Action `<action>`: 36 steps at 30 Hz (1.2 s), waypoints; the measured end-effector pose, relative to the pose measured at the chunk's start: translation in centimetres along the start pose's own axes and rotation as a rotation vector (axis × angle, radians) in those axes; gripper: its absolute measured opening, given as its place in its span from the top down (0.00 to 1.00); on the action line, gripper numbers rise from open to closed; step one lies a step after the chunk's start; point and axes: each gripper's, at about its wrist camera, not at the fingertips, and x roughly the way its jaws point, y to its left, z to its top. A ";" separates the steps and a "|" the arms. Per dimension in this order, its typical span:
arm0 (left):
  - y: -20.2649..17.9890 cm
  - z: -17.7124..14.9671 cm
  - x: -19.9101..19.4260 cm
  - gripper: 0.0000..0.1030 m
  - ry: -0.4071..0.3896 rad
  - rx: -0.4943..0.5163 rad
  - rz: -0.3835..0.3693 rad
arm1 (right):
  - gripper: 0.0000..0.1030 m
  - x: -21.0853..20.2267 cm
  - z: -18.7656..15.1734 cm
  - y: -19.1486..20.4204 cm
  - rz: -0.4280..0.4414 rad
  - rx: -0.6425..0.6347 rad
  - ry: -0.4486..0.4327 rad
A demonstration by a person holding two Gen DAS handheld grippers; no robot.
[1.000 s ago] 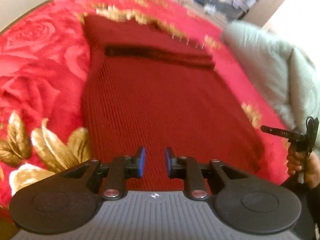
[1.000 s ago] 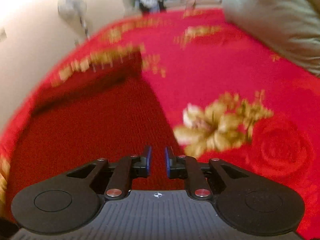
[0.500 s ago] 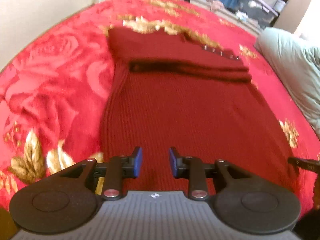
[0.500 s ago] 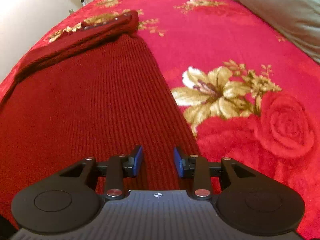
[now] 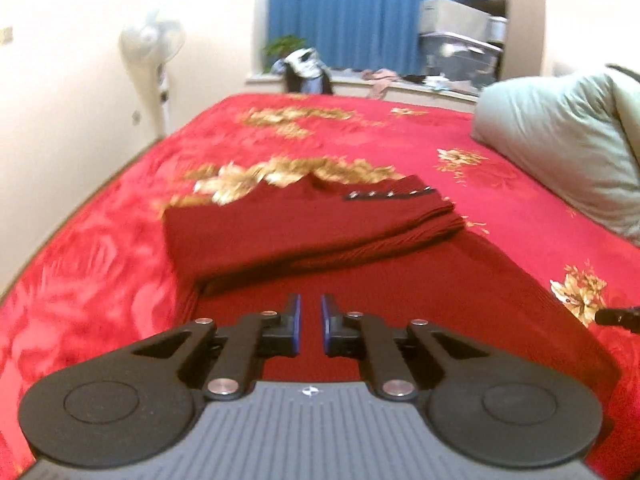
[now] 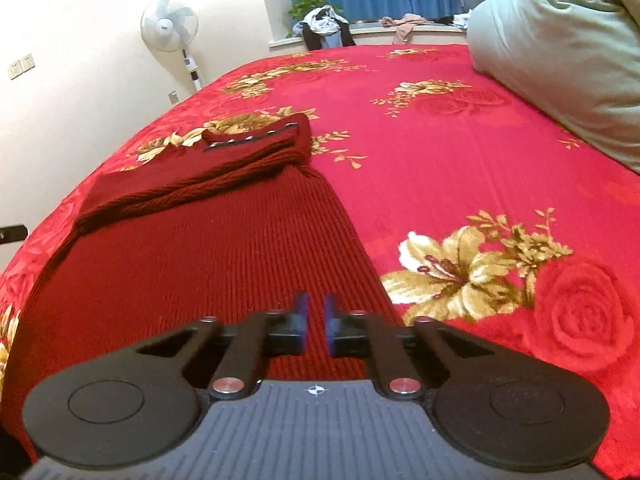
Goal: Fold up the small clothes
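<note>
A dark red knit sweater [image 5: 400, 292] lies on the red flowered bedspread [image 5: 520, 208]. Its far part is folded over, with a row of small buttons [image 5: 388, 194] on top. My left gripper [image 5: 310, 320] sits low on the sweater's body just short of the fold, its jaws closing to a narrow slit with knit fabric in it. My right gripper [image 6: 316, 322] is at the sweater [image 6: 200, 264] near its right edge, its jaws also closing, pinching the ribbed knit. The hem under both grippers is hidden. The right gripper's tip [image 5: 618, 316] shows at the edge of the left wrist view.
A pale green quilt [image 6: 560, 48] is heaped on the bed's far right. A standing fan [image 6: 170, 28] is by the wall on the left. Beyond the bed, a window sill [image 5: 420, 90] with clothes runs under blue curtains [image 5: 340, 12], and storage boxes [image 5: 460, 40] are stacked at the right.
Both grippers' jaws widened, then came nearly together on the sweater. The left wrist view tipped up and drew closer to the fold. The right gripper stayed near the sweater's right edge.
</note>
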 end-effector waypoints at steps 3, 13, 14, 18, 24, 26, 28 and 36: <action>-1.5 1.3 2.0 0.90 0.010 0.036 -0.019 | 0.93 0.3 0.8 -0.5 0.014 0.035 -0.003; -6.4 5.2 12.2 0.90 0.072 0.043 -0.069 | 0.90 1.2 2.1 1.3 0.048 -0.058 -0.053; -6.8 5.3 13.5 0.90 0.090 0.043 -0.071 | 0.90 1.2 2.3 1.2 0.049 -0.056 -0.058; -8.7 5.6 18.6 0.89 0.149 0.037 -0.060 | 0.90 0.8 2.8 0.9 0.060 -0.054 -0.085; -11.7 6.8 24.3 0.61 0.145 0.030 -0.007 | 0.90 1.2 3.0 0.2 0.061 -0.025 -0.068; -12.5 7.1 25.7 0.57 0.145 0.030 0.013 | 0.90 1.5 2.9 0.2 0.054 -0.037 -0.051; -13.4 7.2 26.9 0.51 0.146 0.064 0.049 | 0.89 1.8 2.8 0.5 0.040 -0.067 -0.029; -15.3 6.8 30.1 0.77 0.151 0.274 0.135 | 0.82 4.2 0.7 2.3 0.019 -0.213 0.139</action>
